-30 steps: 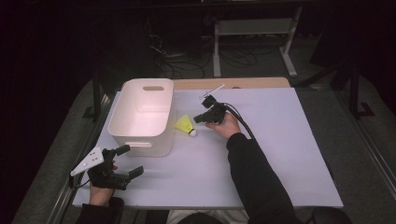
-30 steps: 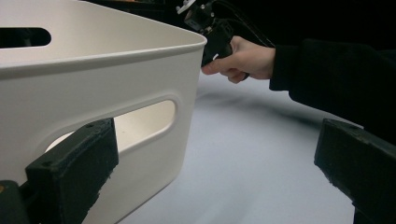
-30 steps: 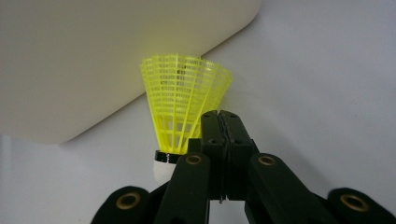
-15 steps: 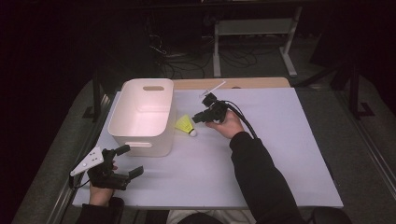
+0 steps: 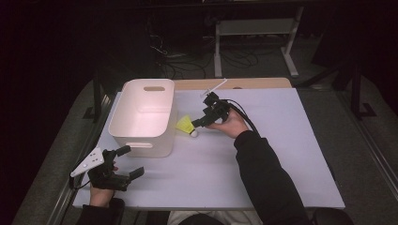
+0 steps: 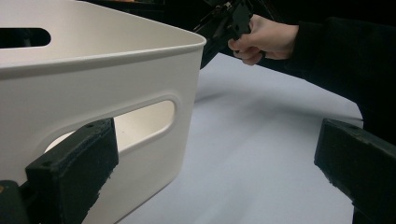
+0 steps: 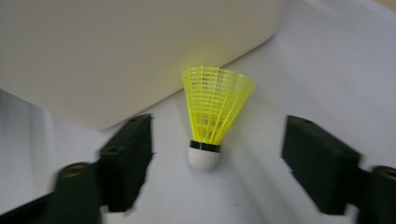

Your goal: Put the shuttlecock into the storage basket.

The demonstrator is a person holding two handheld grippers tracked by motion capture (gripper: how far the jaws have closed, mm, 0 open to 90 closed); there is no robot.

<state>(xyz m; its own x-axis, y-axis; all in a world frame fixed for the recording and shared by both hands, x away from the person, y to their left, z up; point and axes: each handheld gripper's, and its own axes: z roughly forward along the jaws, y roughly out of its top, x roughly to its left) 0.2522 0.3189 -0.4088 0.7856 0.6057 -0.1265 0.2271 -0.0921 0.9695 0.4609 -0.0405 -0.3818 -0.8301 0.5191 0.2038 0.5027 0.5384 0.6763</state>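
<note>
In the high view, the left gripper sits at the lower left of the frame, and its jaws are spread apart with nothing in them. Just above it, left of the middle, stands the white bin on the white table. A little to the right of the bin lies the yellow shuttlecock, near the bin's right wall. Right of that is the right gripper, held in a hand and pointing at the shuttlecock.

The left gripper view shows the bin up close at the left, with its handle hole. The right gripper is far off at the top.

The right gripper view shows what the high view cannot. The shuttlecock lies in the middle of the frame, white tip toward the camera. The black jaws have just been opening. They stand wide on each side of it and do not touch it. The bin's wall fills the upper left.
</note>
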